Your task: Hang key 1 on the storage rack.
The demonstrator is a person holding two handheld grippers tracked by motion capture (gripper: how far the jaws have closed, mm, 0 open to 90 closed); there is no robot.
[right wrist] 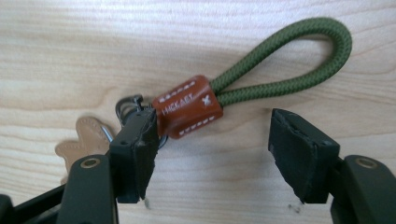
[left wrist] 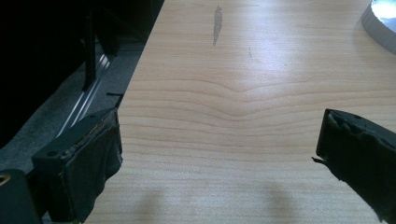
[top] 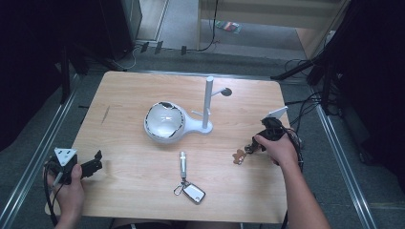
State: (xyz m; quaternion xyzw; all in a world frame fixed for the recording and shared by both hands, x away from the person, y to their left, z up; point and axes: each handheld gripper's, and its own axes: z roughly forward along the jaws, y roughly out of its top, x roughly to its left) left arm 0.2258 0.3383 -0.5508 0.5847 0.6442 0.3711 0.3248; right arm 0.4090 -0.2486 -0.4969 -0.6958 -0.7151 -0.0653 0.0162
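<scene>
My right gripper (right wrist: 210,154), jaws wide, straddles 1 keychain (right wrist: 187,106), cord loop (right wrist: 299,56) pointing away; left gripper (left wrist: 219,154) gapes empty; 1 key fob (top: 193,192) nr table (top: 129,181) edge.

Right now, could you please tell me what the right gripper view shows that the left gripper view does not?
The right gripper view alone shows a green cord loop in a brown leather sleeve, a tan leather tag beside it, lying just ahead of the open right claw. The left gripper view alone shows the table edge, a dark mark and a white bowl rim. Both show the wooden table between open jaws.
</scene>
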